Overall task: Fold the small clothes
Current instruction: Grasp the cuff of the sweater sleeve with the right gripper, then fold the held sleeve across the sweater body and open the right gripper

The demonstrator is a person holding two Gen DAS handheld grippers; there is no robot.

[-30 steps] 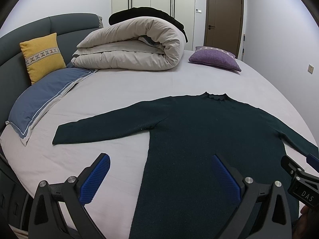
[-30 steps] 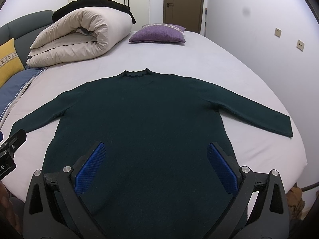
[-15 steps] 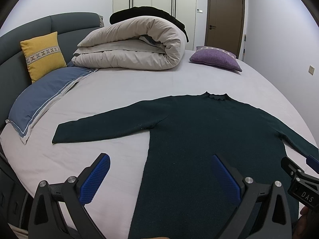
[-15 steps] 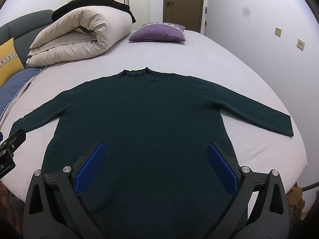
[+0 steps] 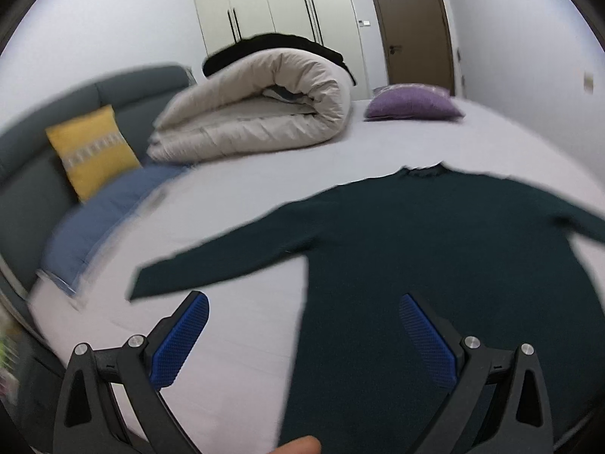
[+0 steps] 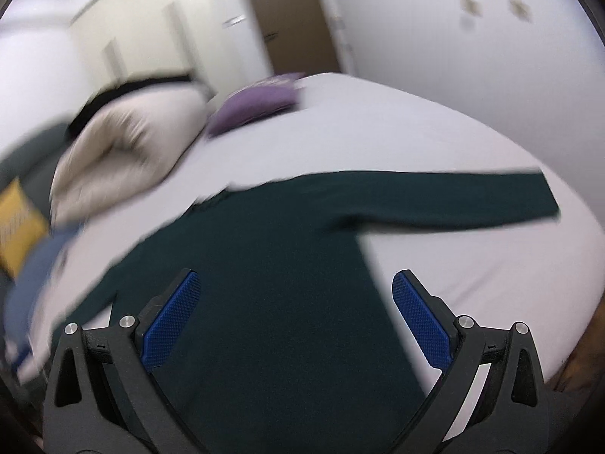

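Both your views have swung and blurred since half a second ago: left gripper (image 5: 302, 336) toward the left sleeve, right gripper (image 6: 295, 317) toward the right sleeve. Jaws spread wide on both, holding nothing. The dark green knit long-sleeved sweater (image 5: 435, 249) lies flat and unfolded across the pale grey bed sheet (image 5: 242, 333), hem at the near edge, so folding likely begins at the sleeves.
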